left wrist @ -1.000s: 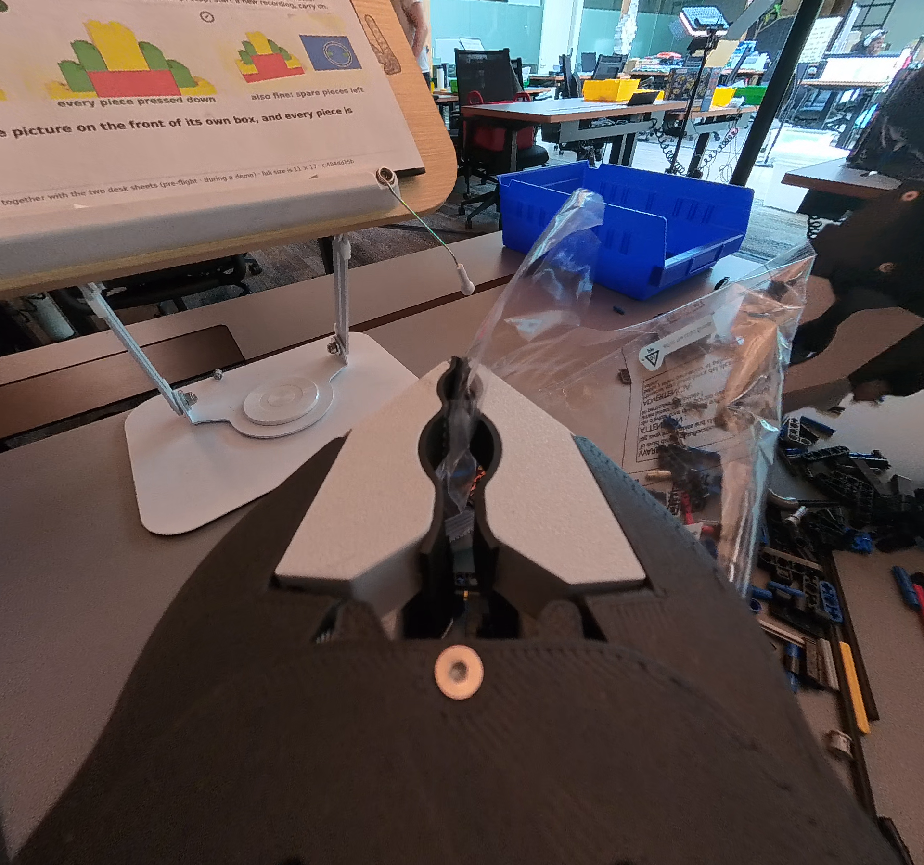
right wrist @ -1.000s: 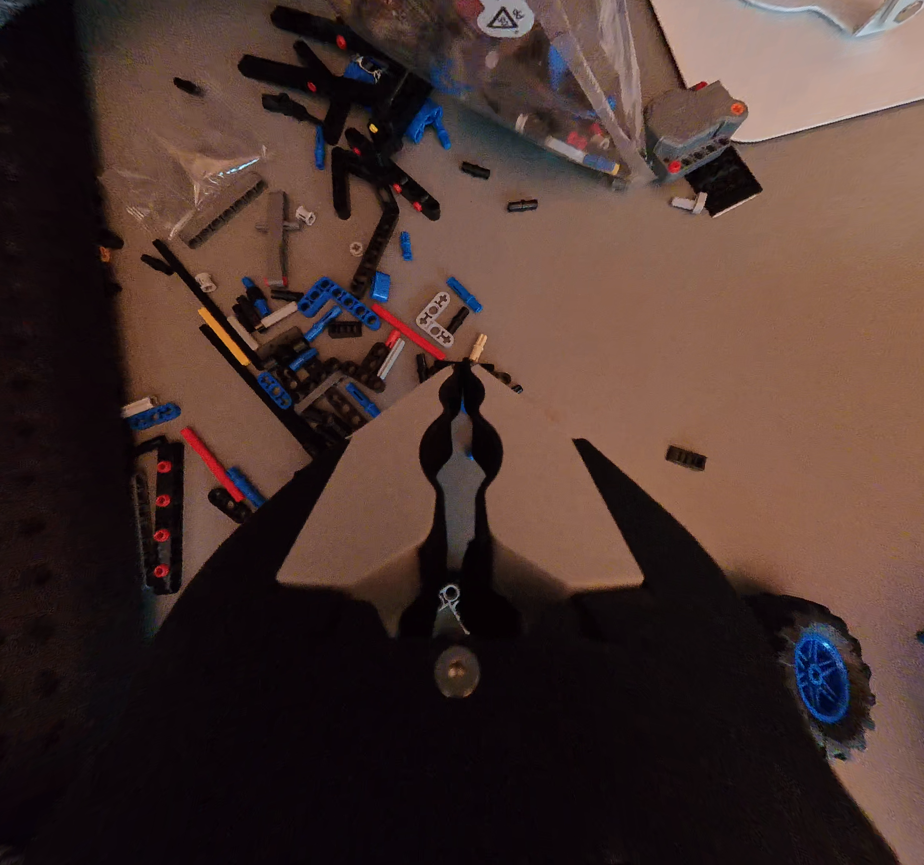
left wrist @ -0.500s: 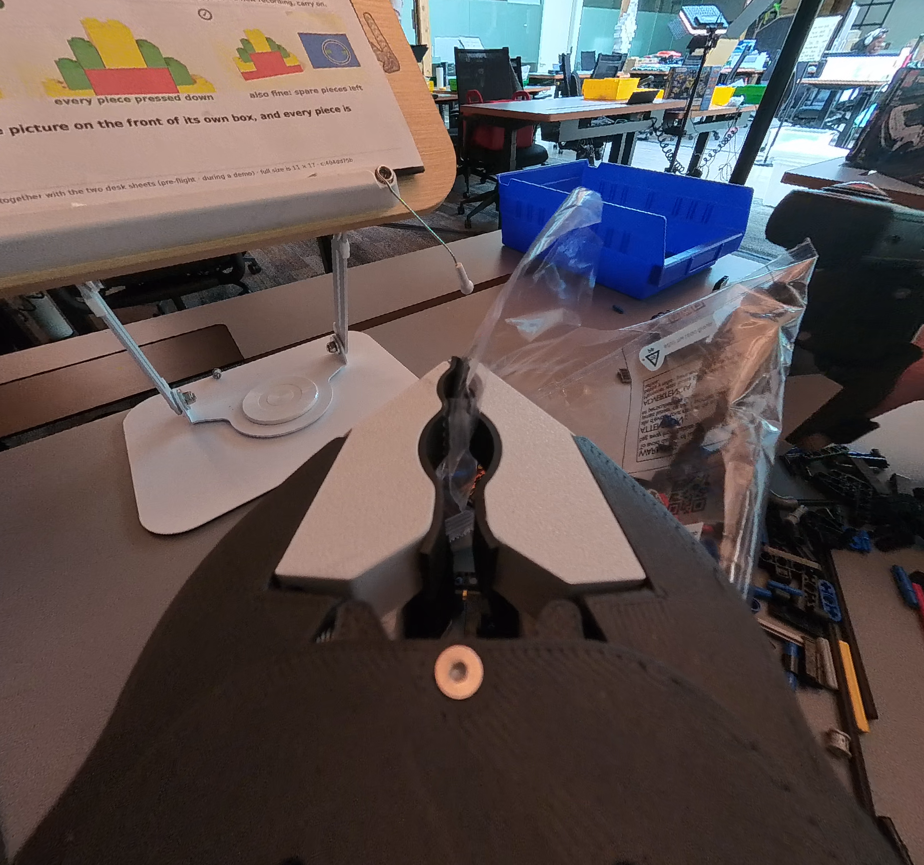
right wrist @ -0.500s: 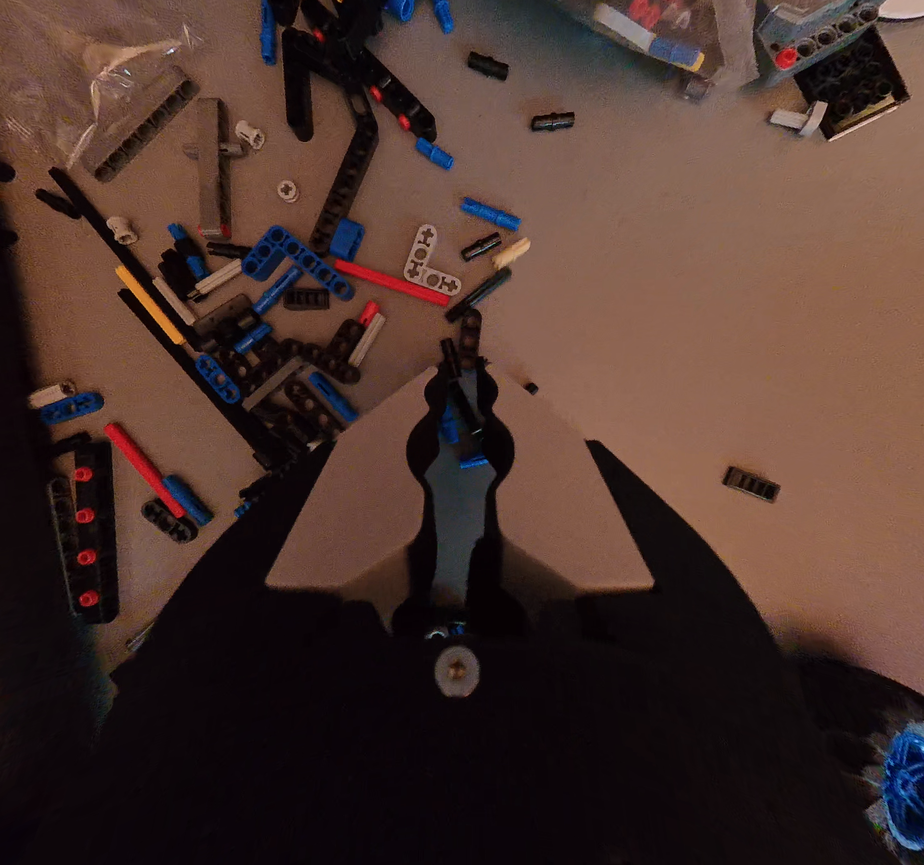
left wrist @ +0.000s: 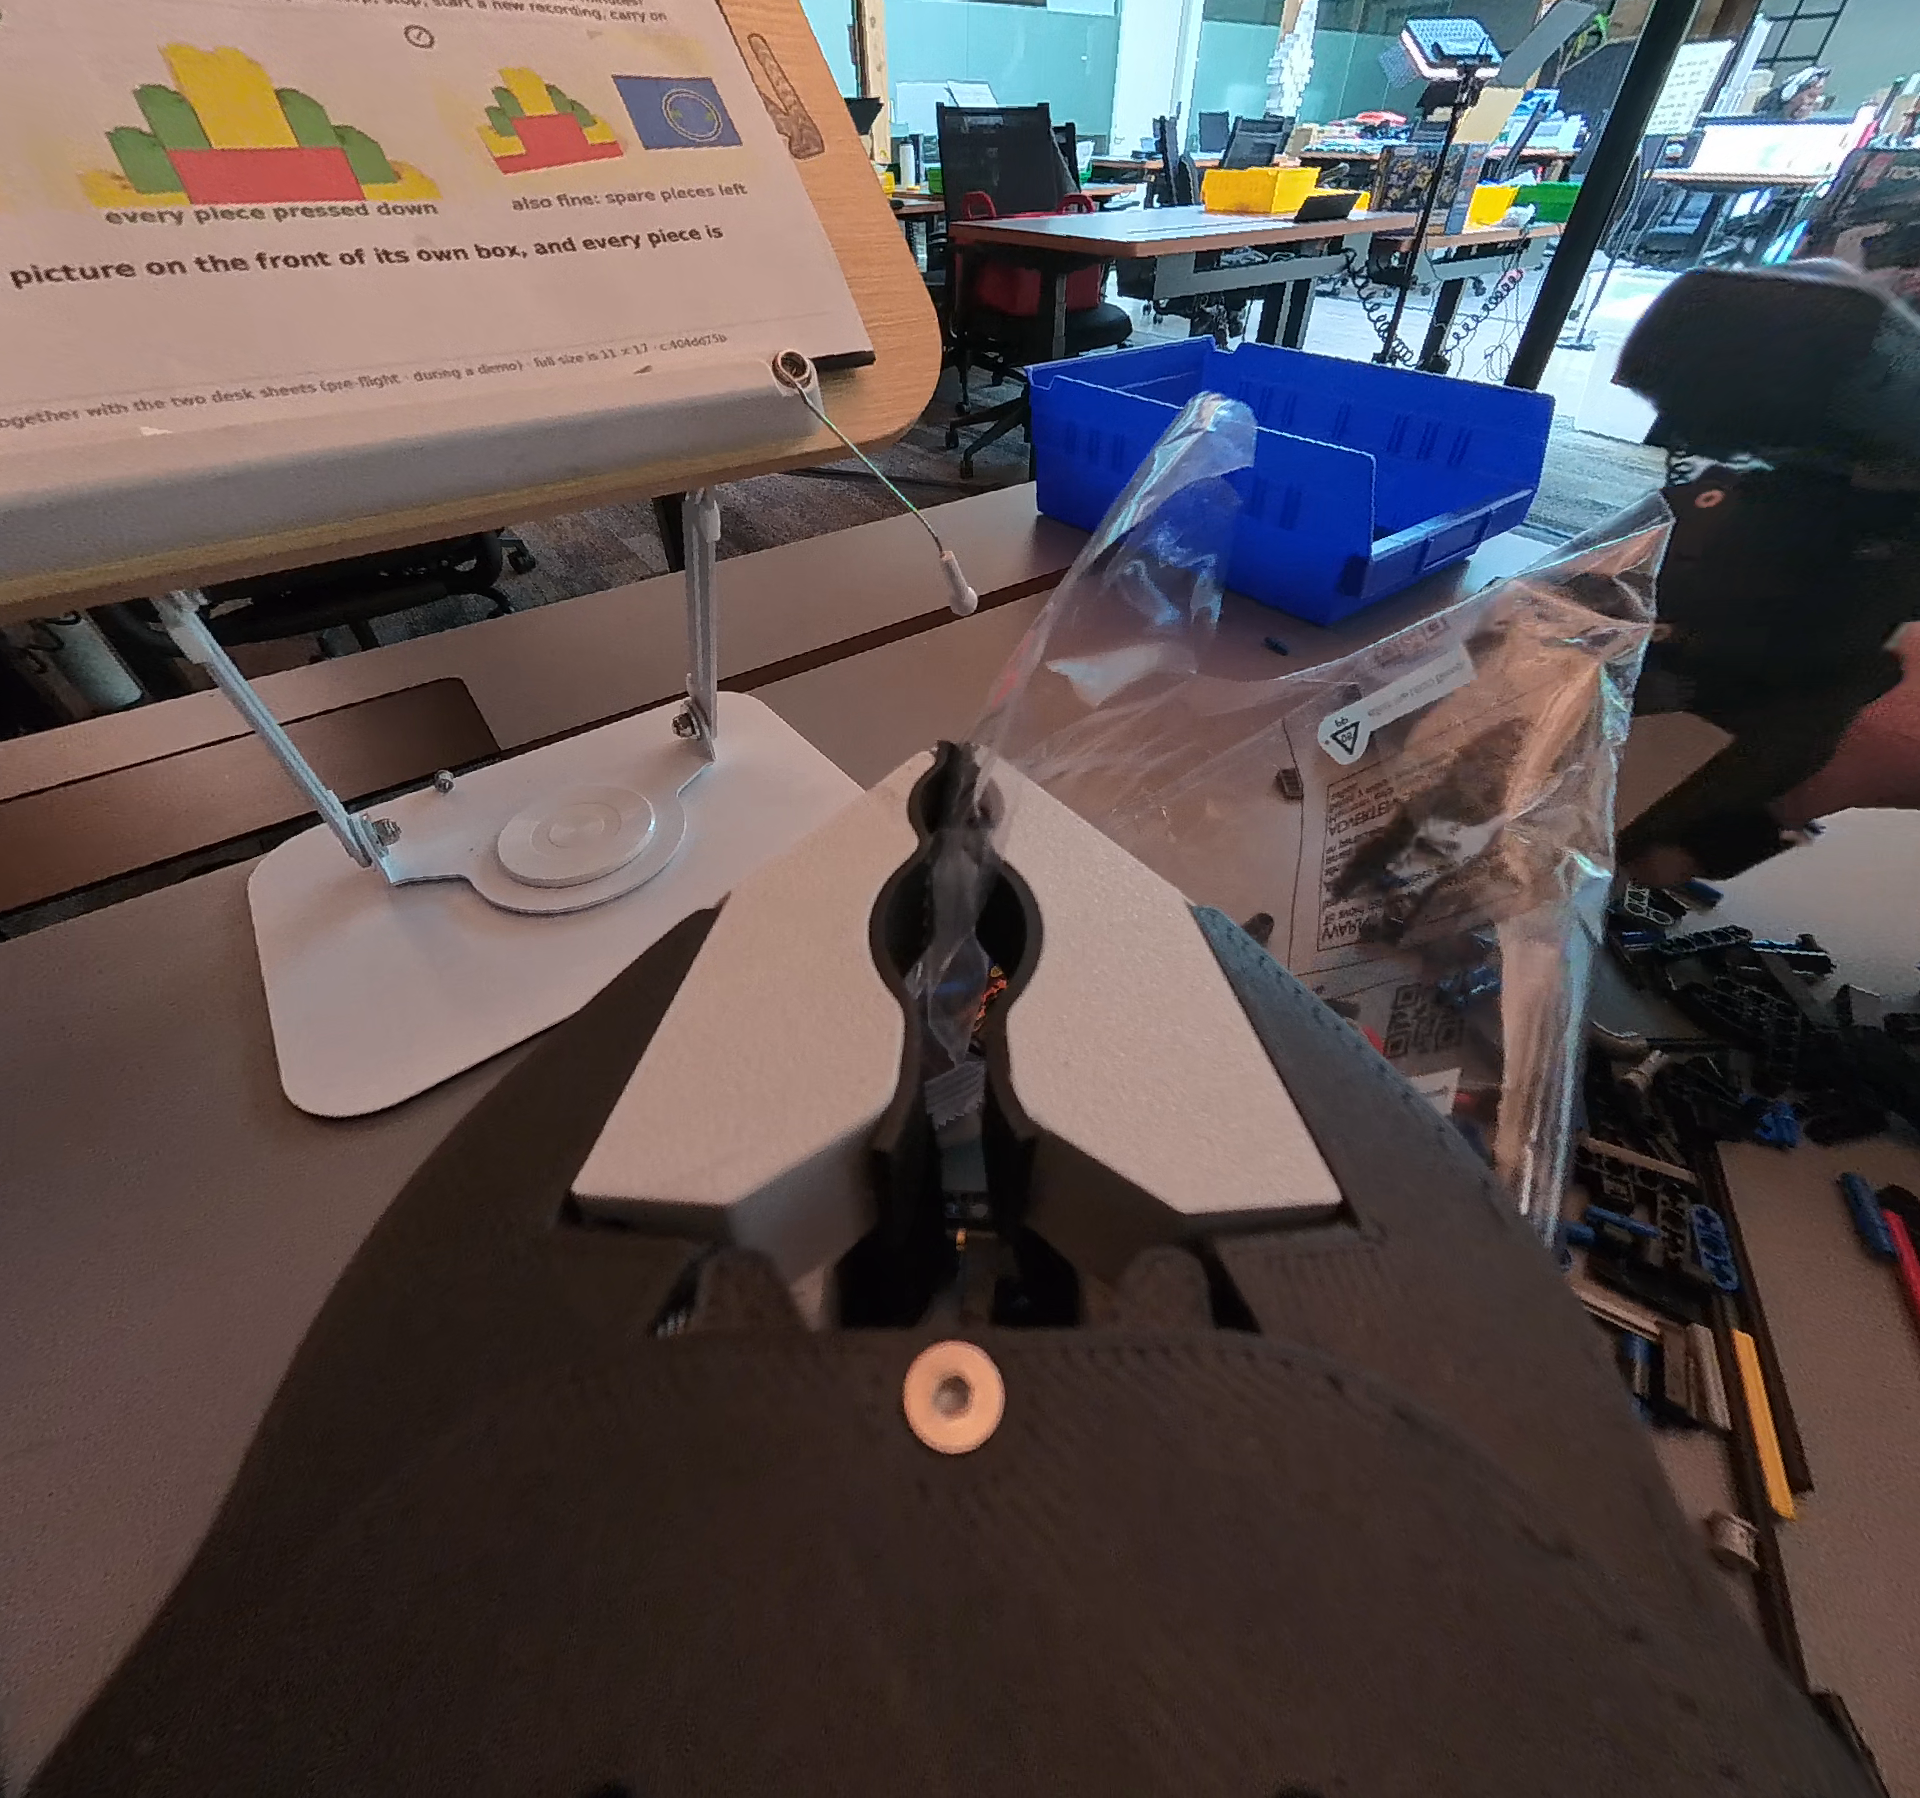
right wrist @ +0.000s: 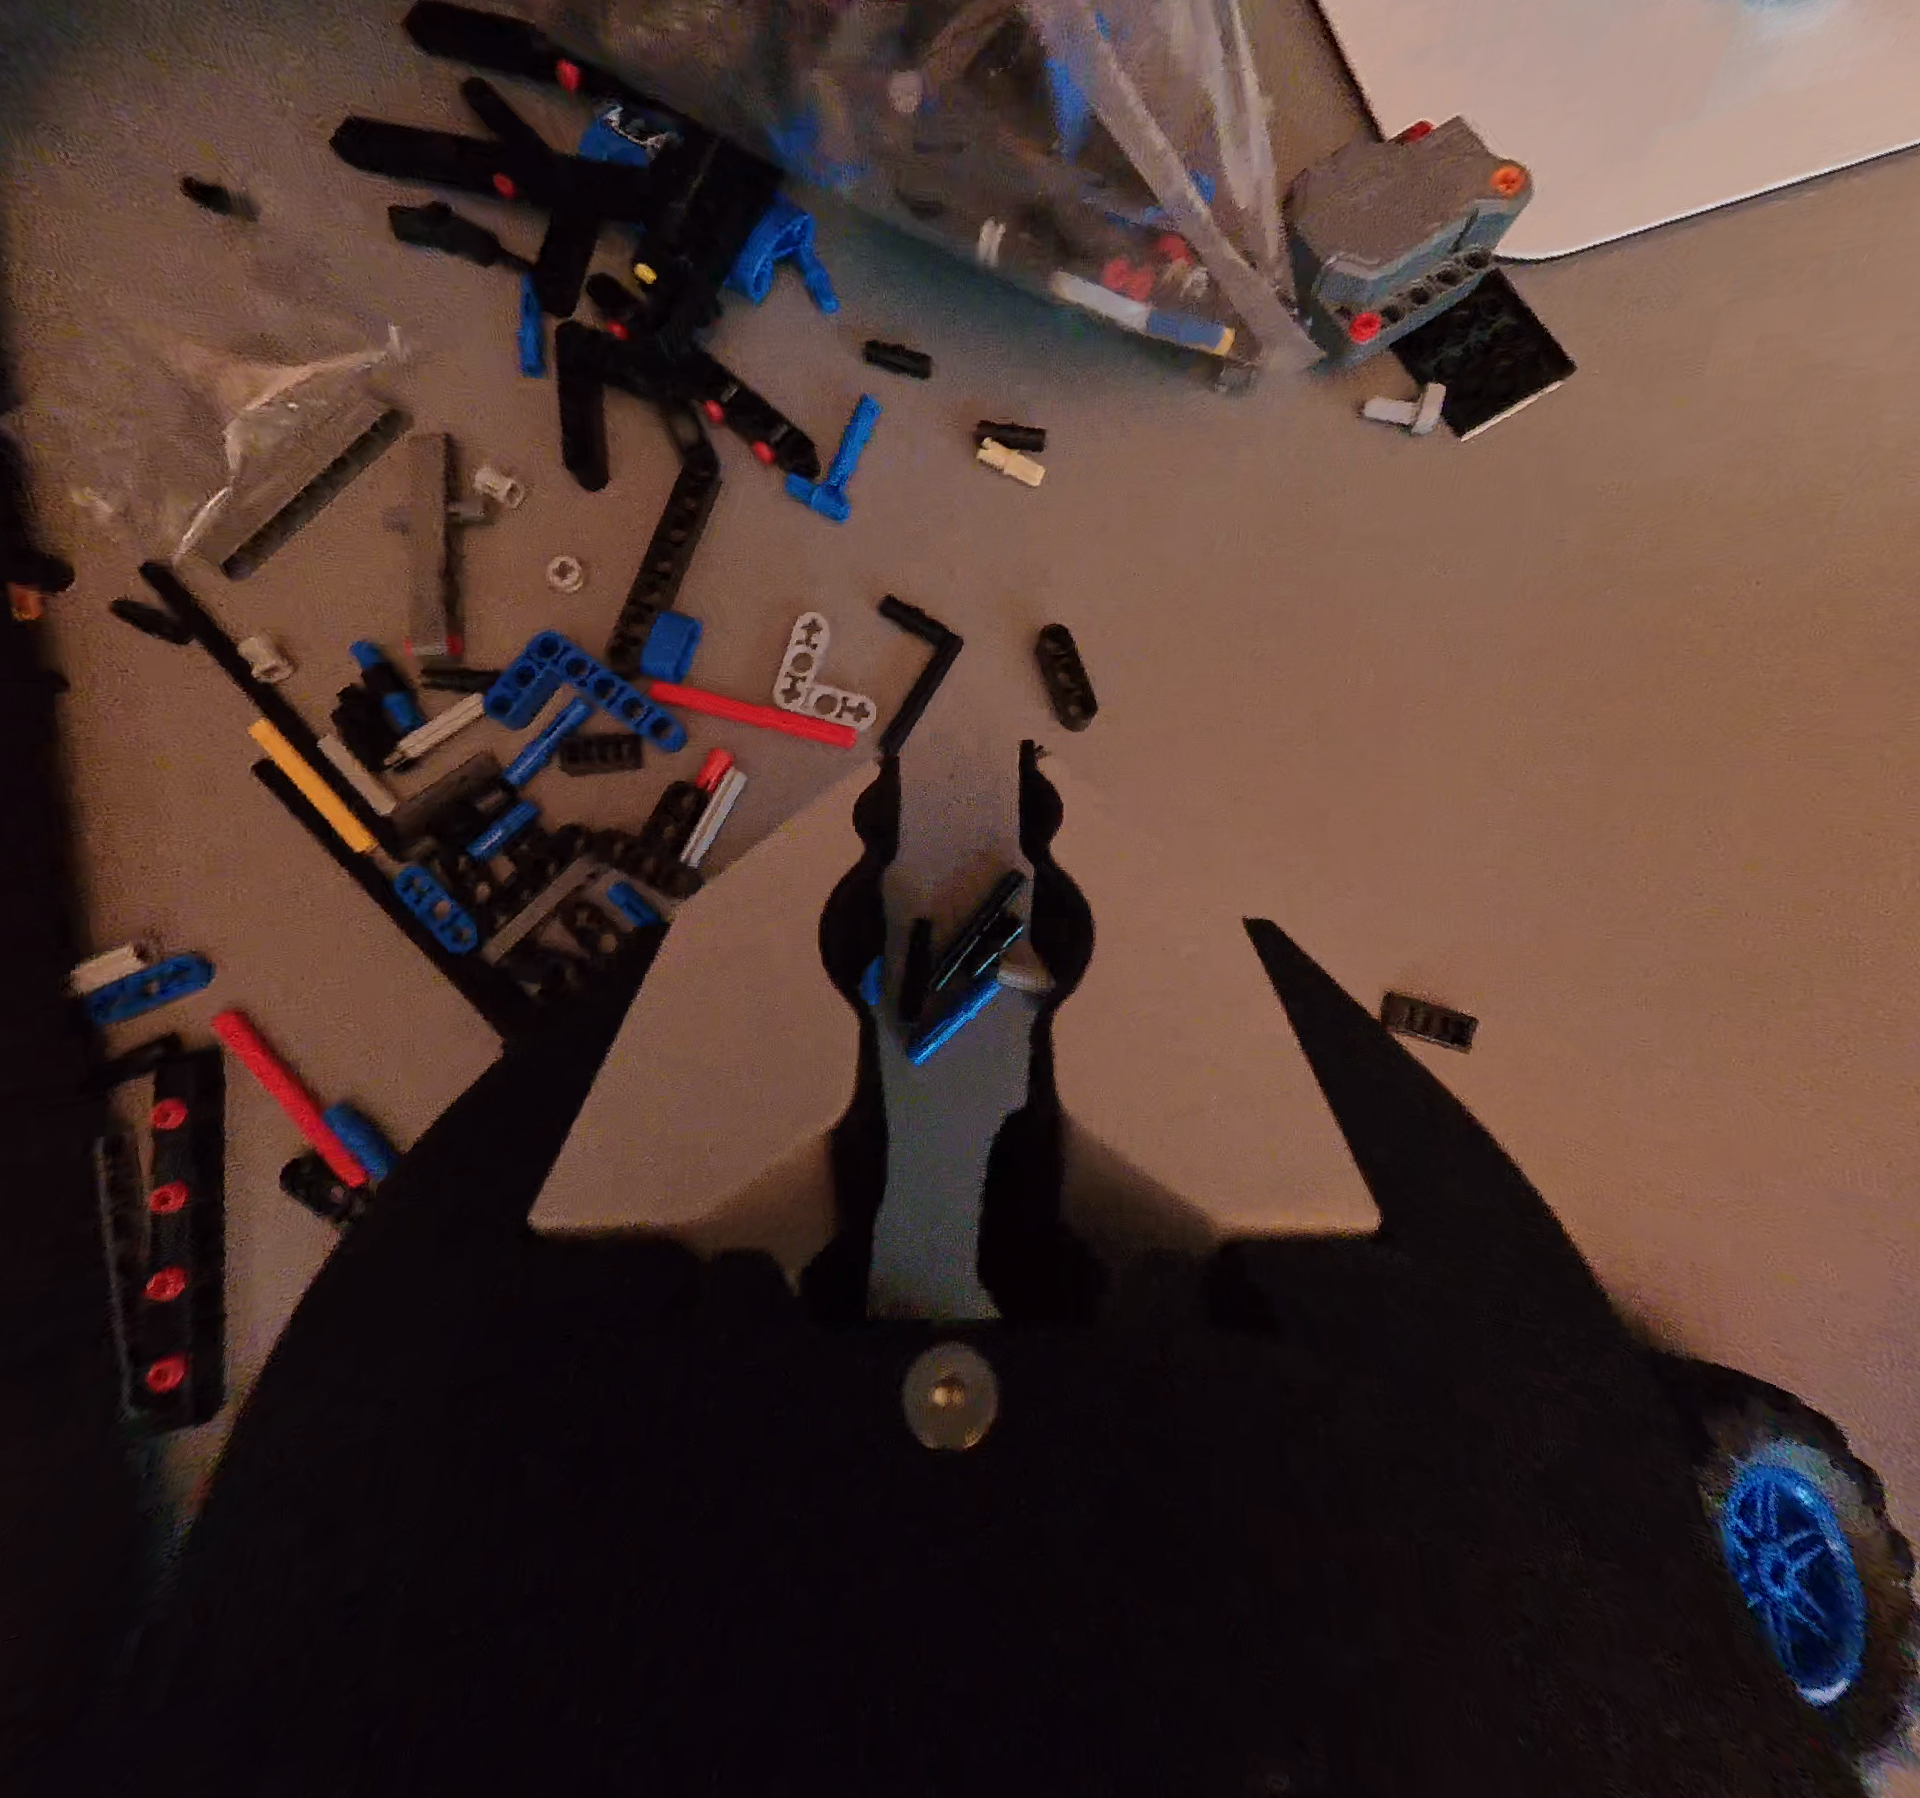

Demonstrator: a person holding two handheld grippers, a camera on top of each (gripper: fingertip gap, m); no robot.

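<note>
My left gripper (left wrist: 961,780) is shut on a corner of a clear plastic bag (left wrist: 1455,813) and holds it up; the bag holds several small black, blue and red building parts. The bag also shows in the right wrist view (right wrist: 987,86). My right gripper (right wrist: 956,761) is open and points down at the table beside a scattered pile of loose parts (right wrist: 582,709). A few small black and blue pins (right wrist: 966,959) lie on the table in the gap between its jaws. A black angled piece (right wrist: 925,668) and a short black link (right wrist: 1065,676) lie just past its tips.
A document stand with a white base (left wrist: 416,969) stands to the left of the bag. A blue bin (left wrist: 1299,470) sits behind the bag. A grey block (right wrist: 1403,221), a black plate (right wrist: 1486,356) and a blue wheel (right wrist: 1787,1582) lie right of the pile.
My right gripper was shut and is now open; it dipped close to the pile and has drawn back, with small pins now between its jaws. The left gripper keeps holding the bag still.
</note>
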